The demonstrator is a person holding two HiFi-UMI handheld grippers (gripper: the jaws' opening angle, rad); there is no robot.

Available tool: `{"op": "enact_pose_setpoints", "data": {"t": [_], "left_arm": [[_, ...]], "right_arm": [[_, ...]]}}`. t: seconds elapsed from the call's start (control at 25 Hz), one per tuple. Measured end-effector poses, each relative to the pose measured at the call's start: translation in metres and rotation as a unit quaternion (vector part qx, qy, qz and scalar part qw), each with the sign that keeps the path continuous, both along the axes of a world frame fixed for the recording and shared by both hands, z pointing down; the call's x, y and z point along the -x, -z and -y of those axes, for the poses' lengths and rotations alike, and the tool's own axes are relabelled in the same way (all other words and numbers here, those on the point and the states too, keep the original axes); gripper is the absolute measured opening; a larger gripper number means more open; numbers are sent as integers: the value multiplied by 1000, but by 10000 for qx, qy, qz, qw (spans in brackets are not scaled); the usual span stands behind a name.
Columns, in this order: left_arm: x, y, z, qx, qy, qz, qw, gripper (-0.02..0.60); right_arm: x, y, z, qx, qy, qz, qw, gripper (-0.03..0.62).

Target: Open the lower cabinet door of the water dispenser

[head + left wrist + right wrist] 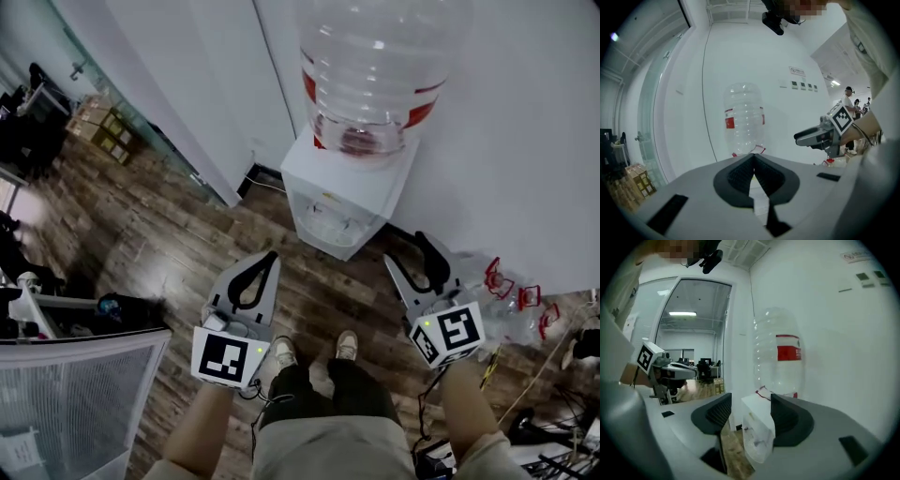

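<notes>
The white water dispenser (337, 202) stands against the wall with a large clear bottle (375, 66) upside down on top. From the head view its front is seen steeply, and the lower cabinet door does not show. My left gripper (270, 255) hovers short of the dispenser's left front, jaws shut with tips meeting (753, 157) and nothing in them. My right gripper (408, 251) hovers short of its right front. Its jaws stand open (751, 399), and the dispenser (757, 437) shows between them, apart from the pads. The bottle (744, 119) rises beyond the left jaws.
Several empty bottles with red caps (511, 300) lie on the wood floor at the right wall. A glass partition and cardboard boxes (103, 127) are far left. A white mesh frame (75, 394) stands at near left. The person's shoes (314, 352) are below the grippers.
</notes>
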State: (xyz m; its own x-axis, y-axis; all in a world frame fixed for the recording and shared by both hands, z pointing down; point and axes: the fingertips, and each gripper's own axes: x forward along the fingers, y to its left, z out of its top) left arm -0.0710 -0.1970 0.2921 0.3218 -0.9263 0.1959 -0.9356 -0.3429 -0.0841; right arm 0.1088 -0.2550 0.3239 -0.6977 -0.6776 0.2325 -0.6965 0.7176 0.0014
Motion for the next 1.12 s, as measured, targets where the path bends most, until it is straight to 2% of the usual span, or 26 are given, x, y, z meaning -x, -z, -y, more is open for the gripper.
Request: {"op": "enact_pose_setpoints", "data": {"t": [0.12, 0.24, 0.36, 0.44, 0.68, 0.8, 0.96, 1.12], "left_arm": [[7, -30, 6, 99, 2, 64, 9999, 5], [9, -63, 13, 117, -79, 206, 9997, 6], [13, -96, 16, 118, 25, 248, 9996, 6], [15, -118, 19, 143, 14, 195, 9997, 5], [10, -195, 36, 153, -389, 18, 9991, 6], [15, -236, 43, 235, -349, -101, 9991, 6], [26, -280, 54, 329, -211, -435, 9983, 5], [33, -326, 65, 307, -283, -333, 9986, 6]], "right_arm": [[10, -37, 7, 285, 96, 93, 9995, 319], [11, -81, 17, 400, -52, 72, 9992, 331], [11, -126, 25, 517, -253, 113, 9983, 333], [13, -156, 30, 612, -345, 146, 9974, 334], [10, -252, 48, 816, -545, -49, 9952, 339], [11, -299, 54, 1006, -649, 49, 9928, 348], [12, -358, 65, 1179, -786, 136, 9898, 360], [12, -417, 77, 1320, -928, 121, 9868, 360]]}}
